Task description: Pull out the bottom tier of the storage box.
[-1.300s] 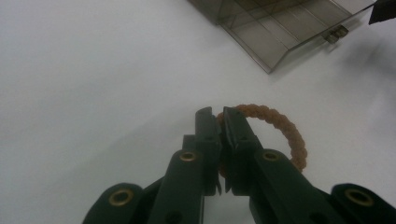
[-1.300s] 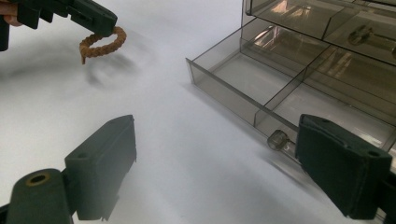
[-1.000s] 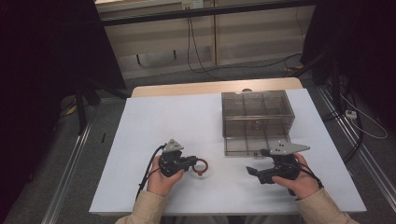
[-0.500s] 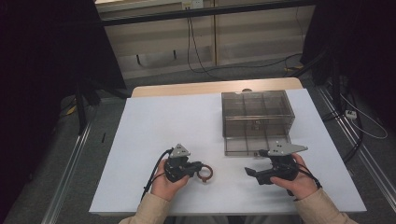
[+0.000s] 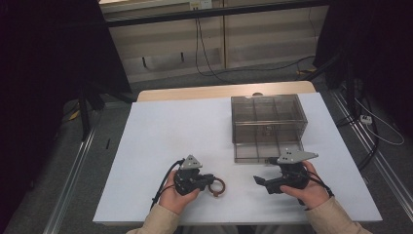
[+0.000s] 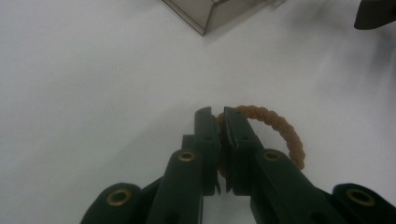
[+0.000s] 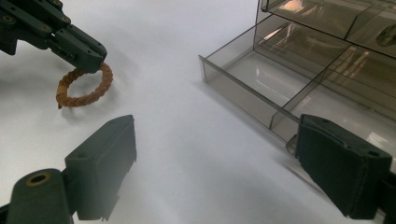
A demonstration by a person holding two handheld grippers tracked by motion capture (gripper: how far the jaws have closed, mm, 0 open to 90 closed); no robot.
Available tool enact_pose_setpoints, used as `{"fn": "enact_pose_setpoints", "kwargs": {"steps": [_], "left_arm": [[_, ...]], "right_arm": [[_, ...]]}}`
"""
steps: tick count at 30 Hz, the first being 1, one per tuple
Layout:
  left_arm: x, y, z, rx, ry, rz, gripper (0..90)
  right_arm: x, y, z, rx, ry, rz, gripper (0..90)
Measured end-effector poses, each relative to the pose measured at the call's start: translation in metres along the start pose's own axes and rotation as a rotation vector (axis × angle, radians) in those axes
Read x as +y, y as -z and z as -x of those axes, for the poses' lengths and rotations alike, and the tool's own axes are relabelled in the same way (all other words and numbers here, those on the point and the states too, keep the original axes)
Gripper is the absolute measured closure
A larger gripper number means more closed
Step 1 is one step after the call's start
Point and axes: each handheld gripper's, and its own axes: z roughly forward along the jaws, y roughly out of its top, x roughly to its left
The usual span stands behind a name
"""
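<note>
one braided ring (image 6: pixel 280 128), pinched tight in the left gripper (image 6: pixel 221 114). one smoky drawer box (image 5: pixel 268 122). right gripper (image 7: pixel 215 158) gapes, holding nothing.

One braided brown ring (image 5: pixel 217 186), one smoky clear compartment box (image 5: pixel 268 116) with its one drawer (image 5: pixel 267 152) pulled out, two hand-held grippers, left (image 5: pixel 208 181) and right (image 5: pixel 259 181), one white bench (image 5: pixel 165 131).

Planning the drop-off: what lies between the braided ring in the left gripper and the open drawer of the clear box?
Nothing: bare white table separates the braided ring from the open drawer, as the right gripper view shows.
</note>
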Motion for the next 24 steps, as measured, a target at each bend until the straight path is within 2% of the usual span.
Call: {"fn": "enact_pose_setpoints", "kwargs": {"steps": [3, 6, 9, 15, 24], "left_arm": [[-0.001, -0.001, 0.001, 0.002, -0.008, 0.001, 80.8], [-0.001, 0.001, -0.002, -0.019, -0.003, 0.012, 70.0], [-0.001, 0.004, -0.005, -0.021, -0.003, 0.023, 63.7], [-0.001, 0.011, -0.012, -0.03, 0.028, 0.061, 53.6], [-0.002, 0.026, -0.022, 0.025, 0.041, 0.092, 42.8]], "right_arm": [[0.0, -0.001, -0.001, 0.003, 0.002, -0.001, 12.5], [0.0, -0.002, -0.002, 0.005, 0.004, -0.003, 12.5], [0.0, -0.003, -0.003, 0.006, 0.004, -0.003, 12.6], [0.001, -0.005, -0.005, 0.017, 0.004, -0.009, 12.5], [0.003, -0.008, -0.01, 0.03, 0.01, -0.007, 12.6]]}}
